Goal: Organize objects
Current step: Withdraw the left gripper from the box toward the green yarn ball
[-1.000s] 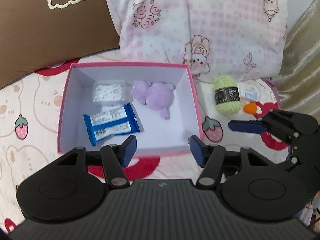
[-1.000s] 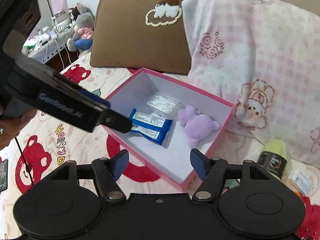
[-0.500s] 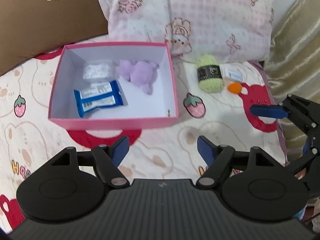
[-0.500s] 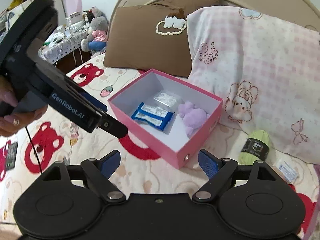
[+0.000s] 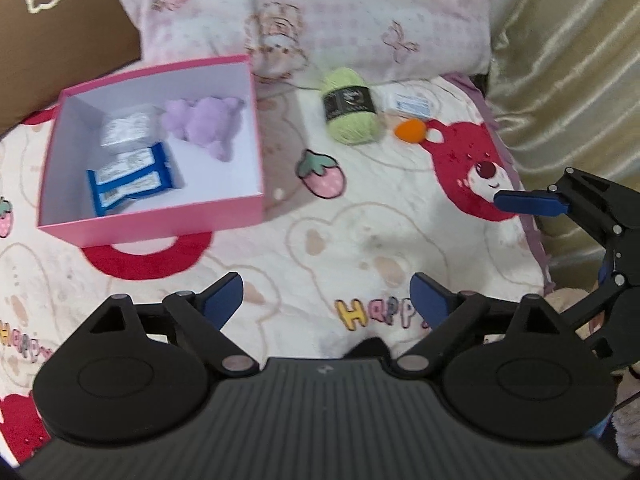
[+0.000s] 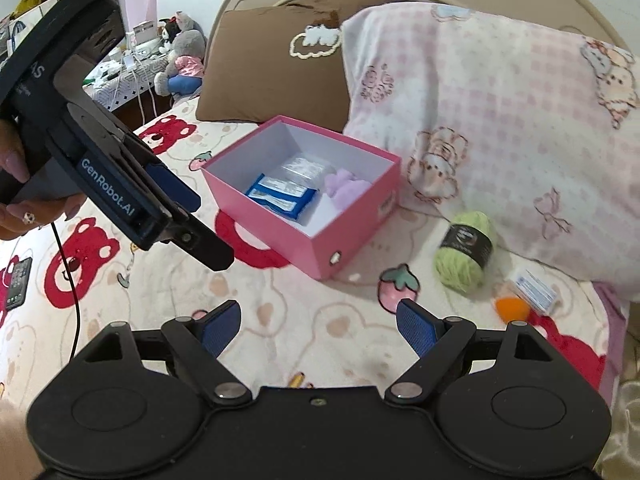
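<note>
Pink card forms the open box on the bed's quilt, already holding a blue packet, a clear pouch and a lilac plush, presumably as the collecting point. Right of the box lie a green yarn ball, an orange piece and a small white carton, probably awaiting transfer. The left gripper is spreading its jaws with nothing between them, and the right gripper stands wide and empty.

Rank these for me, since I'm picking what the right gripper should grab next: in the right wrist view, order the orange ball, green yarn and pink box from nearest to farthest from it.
1. Orange ball, to the right of the right gripper, on the bedspread.
2. Green yarn, right of centre, just beyond the ball.
3. Pink box, ahead and left of the yarn; its near corner rivals the yarn.
</note>
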Demonstrator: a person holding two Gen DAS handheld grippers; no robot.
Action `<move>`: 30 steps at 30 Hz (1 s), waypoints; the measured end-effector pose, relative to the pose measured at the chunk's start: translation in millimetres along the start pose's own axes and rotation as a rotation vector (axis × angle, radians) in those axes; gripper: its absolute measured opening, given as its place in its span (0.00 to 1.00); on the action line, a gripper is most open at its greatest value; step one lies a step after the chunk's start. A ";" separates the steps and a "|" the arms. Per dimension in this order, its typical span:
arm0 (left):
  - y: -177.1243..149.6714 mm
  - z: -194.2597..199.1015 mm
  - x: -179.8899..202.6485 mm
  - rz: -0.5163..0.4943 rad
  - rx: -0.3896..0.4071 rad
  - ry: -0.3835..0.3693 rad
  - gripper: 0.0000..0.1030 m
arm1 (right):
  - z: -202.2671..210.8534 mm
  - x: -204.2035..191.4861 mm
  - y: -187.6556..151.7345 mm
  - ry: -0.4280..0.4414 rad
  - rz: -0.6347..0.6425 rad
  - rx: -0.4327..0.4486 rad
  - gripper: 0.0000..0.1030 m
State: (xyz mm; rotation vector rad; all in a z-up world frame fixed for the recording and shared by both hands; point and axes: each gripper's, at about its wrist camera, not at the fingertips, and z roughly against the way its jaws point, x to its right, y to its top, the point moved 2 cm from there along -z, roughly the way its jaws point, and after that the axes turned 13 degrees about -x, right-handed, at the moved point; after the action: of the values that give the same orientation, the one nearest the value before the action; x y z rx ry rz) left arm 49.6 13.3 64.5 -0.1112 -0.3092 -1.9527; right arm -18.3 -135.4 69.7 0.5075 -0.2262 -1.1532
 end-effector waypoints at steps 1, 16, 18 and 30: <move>1.6 -3.6 3.7 -0.004 -0.004 -0.006 0.89 | 0.1 3.3 -4.9 -0.001 -0.006 0.002 0.85; 29.3 -64.9 34.3 -0.055 -0.016 -0.047 0.90 | -24.3 48.3 -46.1 -0.044 -0.085 0.004 0.85; 31.4 -71.7 35.4 -0.071 -0.025 -0.057 0.90 | -29.8 53.5 -49.3 -0.046 -0.087 -0.002 0.85; 61.6 -92.0 39.7 -0.063 0.076 -0.097 0.90 | -65.6 83.1 -49.0 -0.058 -0.132 0.020 0.85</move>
State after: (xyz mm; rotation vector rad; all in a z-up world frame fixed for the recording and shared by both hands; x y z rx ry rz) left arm 96.5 -69.1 -5.1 -0.1485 -0.4550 -1.9986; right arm 2.8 -208.9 -18.3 0.5129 -0.2580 -1.2969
